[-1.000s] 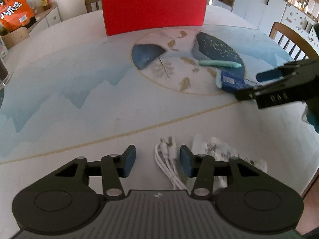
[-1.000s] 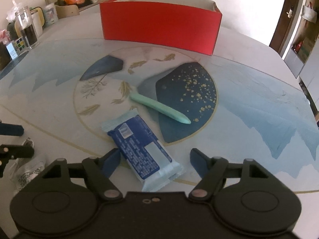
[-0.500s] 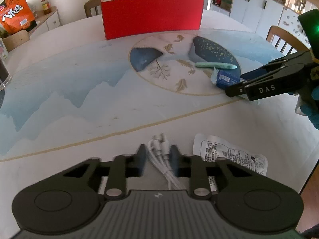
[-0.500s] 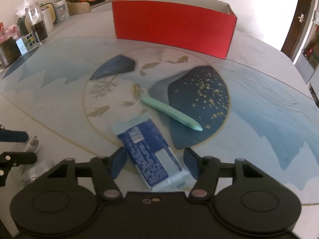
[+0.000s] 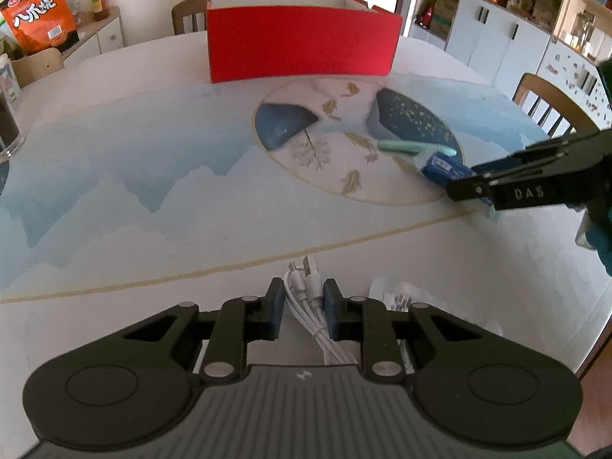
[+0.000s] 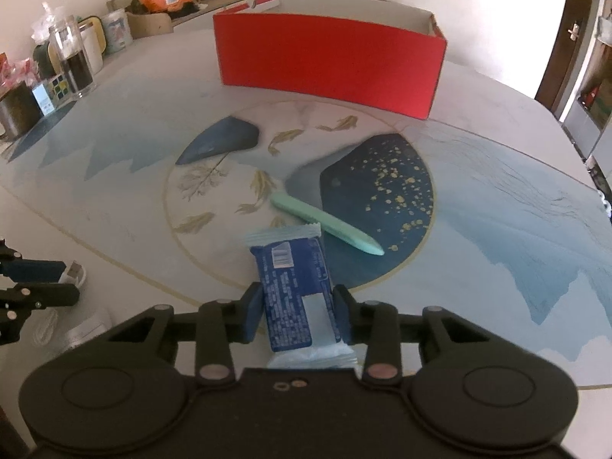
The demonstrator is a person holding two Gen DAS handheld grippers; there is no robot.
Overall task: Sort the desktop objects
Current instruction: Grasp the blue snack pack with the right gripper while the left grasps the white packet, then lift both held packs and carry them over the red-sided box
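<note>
The table [image 5: 114, 206] carries everything, and the red box [image 6: 329, 57] stands open-topped toward its far edge, straight ahead of both grippers and well apart from them. That is the relation the coming carry likely turns on: each held thing has to travel forward across the printed round in the middle of the table to reach it.

The right gripper [image 6: 298, 311] has closed its pads on the blue snack packet [image 6: 294, 290], which runs lengthwise away from the camera, its long axis pointing roughly at the box. It looks slightly nearer the box than the left one. The left gripper [image 5: 304, 311] near the table's front edge is pinched narrowly on the white cable [image 5: 306, 302], coiled strands running along the fingers.

The green pen [image 6: 325, 223] lies slantwise just beyond the packet, untouched.

A printed plastic bag [image 5: 401, 294] beside the cable is mostly hidden behind the left gripper. Whether either item is lifted clear of the table cannot be told, and the box's inside is out of sight.
</note>
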